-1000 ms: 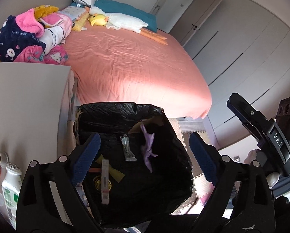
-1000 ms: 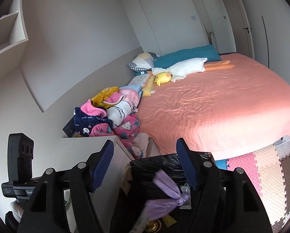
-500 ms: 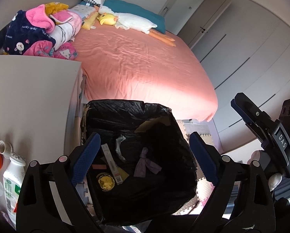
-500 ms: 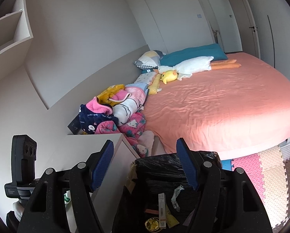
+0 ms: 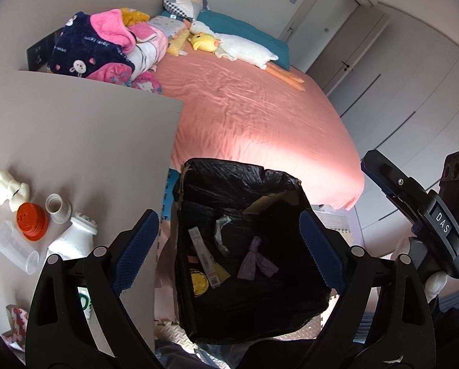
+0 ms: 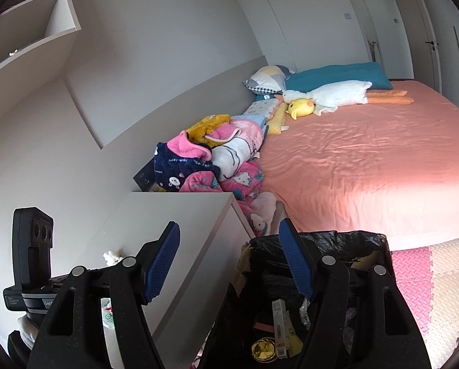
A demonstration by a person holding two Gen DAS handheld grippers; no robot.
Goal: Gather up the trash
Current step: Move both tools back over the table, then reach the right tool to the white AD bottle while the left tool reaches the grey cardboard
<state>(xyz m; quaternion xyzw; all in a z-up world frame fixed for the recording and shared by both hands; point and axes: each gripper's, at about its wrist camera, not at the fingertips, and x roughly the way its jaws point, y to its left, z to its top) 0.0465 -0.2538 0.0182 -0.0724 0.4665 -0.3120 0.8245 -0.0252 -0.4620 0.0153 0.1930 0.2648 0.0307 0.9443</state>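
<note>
A box lined with a black trash bag (image 5: 217, 181) stands on the floor between the bedside table and the bed; it also shows in the right wrist view (image 6: 349, 240). Inside lie a purple wrapper (image 5: 255, 258), a white strip packet (image 5: 203, 256), a gold disc (image 5: 200, 283) and a silver wrapper (image 5: 220, 233). My left gripper (image 5: 229, 252) is open and empty above the bag. My right gripper (image 6: 232, 261) is open and empty, over the gap between table and bag. On the table stand a white bottle (image 5: 72, 243), an orange lid (image 5: 32, 221), a clear cup (image 5: 15, 250) and a white cap (image 5: 57, 207).
The grey bedside table (image 5: 75, 141) is at the left. A bed with a salmon sheet (image 5: 254, 117) lies behind the bag, with piled clothes (image 5: 106, 49) and plush toys (image 5: 229, 43). Foam floor mats (image 6: 429, 279) lie at the right. A white figurine (image 5: 8, 189) sits on the table.
The purple wrapper fell from the right gripper into the bag and lies on its bottom. Both views have shifted left, bringing the table and its items into sight.
</note>
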